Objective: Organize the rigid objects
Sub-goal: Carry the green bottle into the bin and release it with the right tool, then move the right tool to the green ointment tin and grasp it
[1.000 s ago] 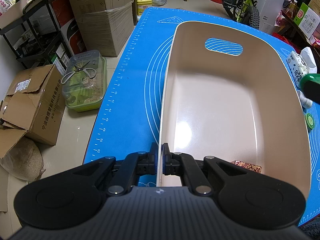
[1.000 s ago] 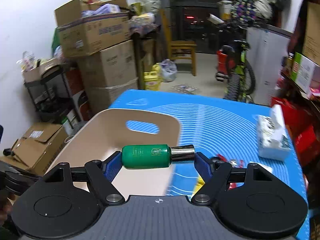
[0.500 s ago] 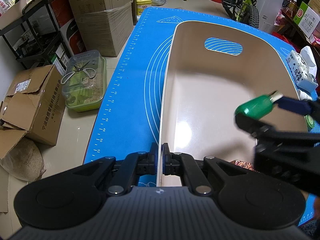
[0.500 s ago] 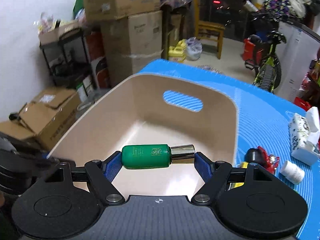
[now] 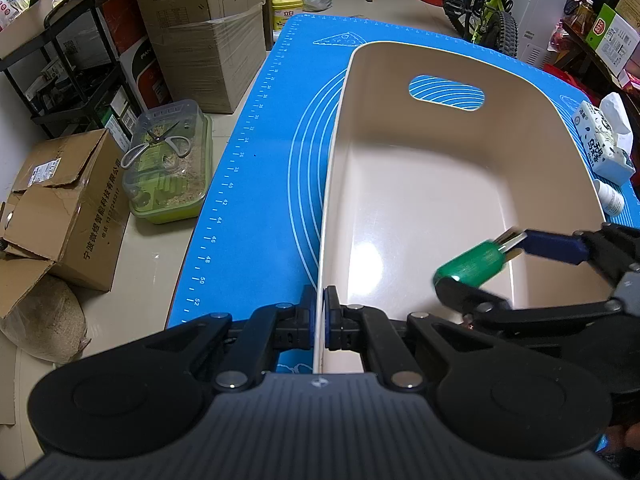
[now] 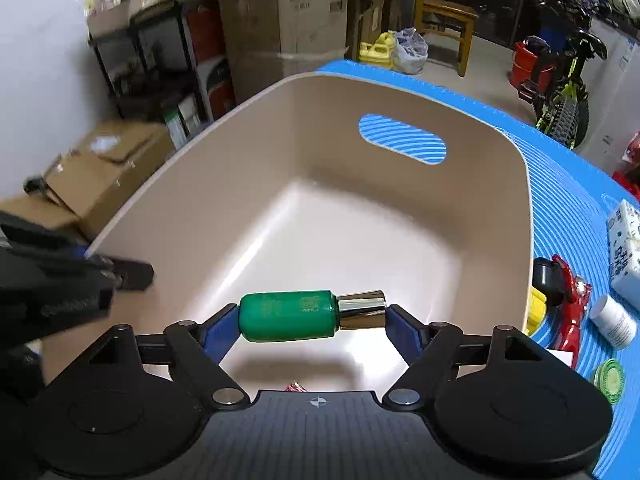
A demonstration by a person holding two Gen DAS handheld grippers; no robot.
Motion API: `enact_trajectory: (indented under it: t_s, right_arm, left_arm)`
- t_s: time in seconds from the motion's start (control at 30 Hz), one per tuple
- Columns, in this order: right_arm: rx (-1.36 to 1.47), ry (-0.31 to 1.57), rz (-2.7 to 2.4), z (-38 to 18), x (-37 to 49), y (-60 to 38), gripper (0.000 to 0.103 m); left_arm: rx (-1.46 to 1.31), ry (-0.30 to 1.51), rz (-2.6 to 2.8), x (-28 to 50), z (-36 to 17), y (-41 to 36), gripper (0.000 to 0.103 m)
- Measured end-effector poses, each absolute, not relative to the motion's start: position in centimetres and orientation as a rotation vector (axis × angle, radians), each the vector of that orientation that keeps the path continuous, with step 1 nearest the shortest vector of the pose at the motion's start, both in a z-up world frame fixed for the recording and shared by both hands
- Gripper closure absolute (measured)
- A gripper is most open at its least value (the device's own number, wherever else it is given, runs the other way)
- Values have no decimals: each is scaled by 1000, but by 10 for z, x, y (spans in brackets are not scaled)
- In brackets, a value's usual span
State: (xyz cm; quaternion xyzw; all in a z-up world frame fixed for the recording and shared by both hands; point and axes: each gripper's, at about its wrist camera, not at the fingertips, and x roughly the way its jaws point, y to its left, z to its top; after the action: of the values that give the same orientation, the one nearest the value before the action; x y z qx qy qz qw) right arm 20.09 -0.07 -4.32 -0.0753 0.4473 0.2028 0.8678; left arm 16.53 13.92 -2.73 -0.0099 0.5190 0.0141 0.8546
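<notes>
Left wrist view: the left gripper [image 5: 320, 322] is fully closed on the near wall of the beige basket [image 5: 460, 184], which stands on the blue mat [image 5: 260, 184]. To its right, the right gripper [image 6: 308, 320] holds a green bottle [image 6: 288, 316] crosswise above the basket floor, pads at both ends, jaws now opening.
</notes>
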Motion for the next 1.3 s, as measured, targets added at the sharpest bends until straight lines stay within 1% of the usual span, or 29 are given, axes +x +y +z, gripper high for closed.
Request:
enact_trajectory:
  t_s: [0.17, 0.33, 0.53, 0.8, 1.3]
  right_arm:
    - [-117, 852, 419, -17, 195, -22, 19]
    - [-69, 775, 374, 12, 196, -63, 19]
    - [-45, 762, 247, 18, 202, -126, 18]
    - [-4, 806, 40, -10, 215, -207, 18]
    - [25, 926, -103, -112, 228, -269, 20]
  left_arm:
    - [-21, 1092, 28, 165, -27, 139, 97]
    - [-20, 1092, 28, 165, -28, 139, 97]
    - [-21, 1092, 28, 165, -28, 139, 97]
    - [-21, 1093, 29, 165, -28, 139, 97]
    - [-23, 1093, 28, 165, -27, 141, 97]
